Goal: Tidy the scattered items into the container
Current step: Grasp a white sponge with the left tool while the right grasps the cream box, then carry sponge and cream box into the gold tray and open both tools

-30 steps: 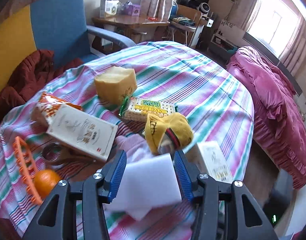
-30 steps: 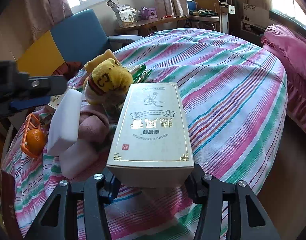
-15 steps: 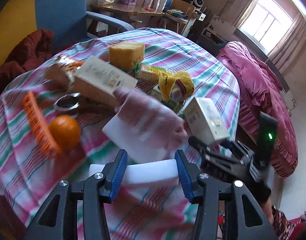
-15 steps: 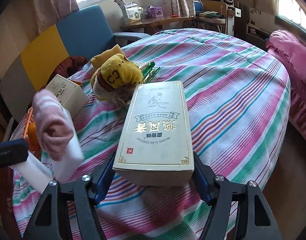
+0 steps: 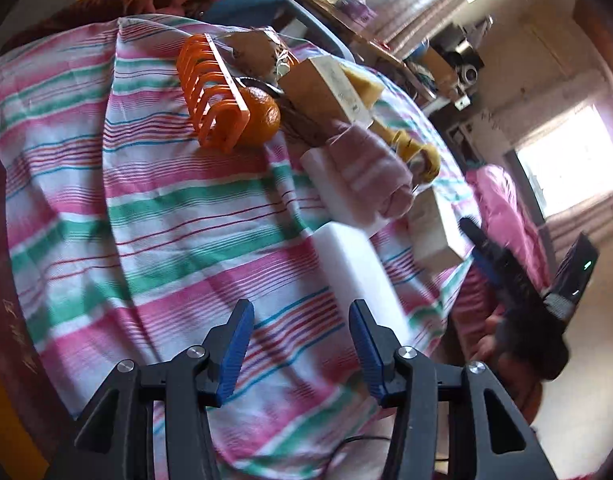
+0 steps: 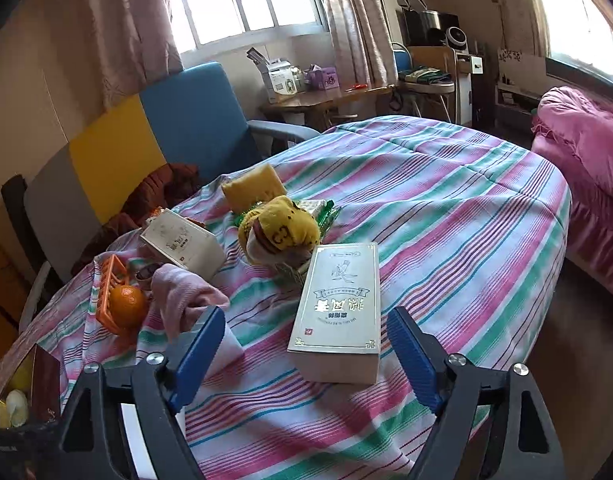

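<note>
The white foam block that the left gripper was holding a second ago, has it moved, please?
Yes. The white foam block now lies on the striped cloth beyond the open left gripper.

"C3" — yellow sock [image 6: 280, 226]

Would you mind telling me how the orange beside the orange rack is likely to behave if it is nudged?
The orange looks round and smooth, so it would probably roll. The orange rack beside it may block it that way. The rumpled striped cloth would likely slow it.
</note>
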